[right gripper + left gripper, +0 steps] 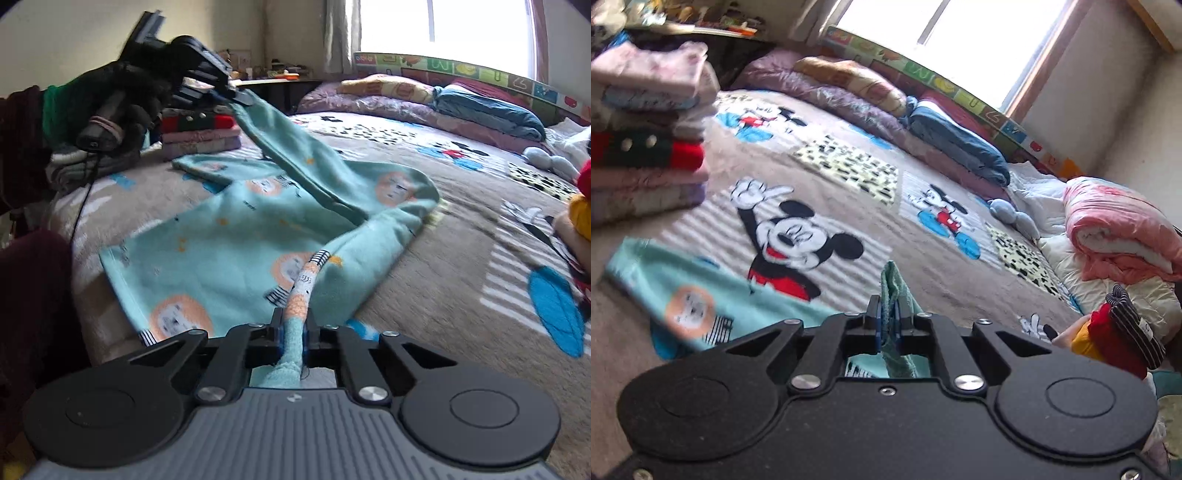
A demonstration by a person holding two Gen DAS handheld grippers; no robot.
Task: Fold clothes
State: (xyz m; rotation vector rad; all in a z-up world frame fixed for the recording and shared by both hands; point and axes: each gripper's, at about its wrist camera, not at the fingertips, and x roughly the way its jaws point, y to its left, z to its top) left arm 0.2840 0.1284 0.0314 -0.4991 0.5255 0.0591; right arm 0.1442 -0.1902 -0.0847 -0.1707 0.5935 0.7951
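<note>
both the left gripper [236, 94], at upper left, and the right gripper [293, 332], at bottom centre, are clamped on the teal garment [236, 258], mid-fold; next, probably carry the pinched edges across and lay them flat.

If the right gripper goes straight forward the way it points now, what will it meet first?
Probably the turquoise garment itself: the right gripper is shut on a bunched edge of it, and the cloth lies spread on the bed directly ahead. Depth is uncertain.
</note>
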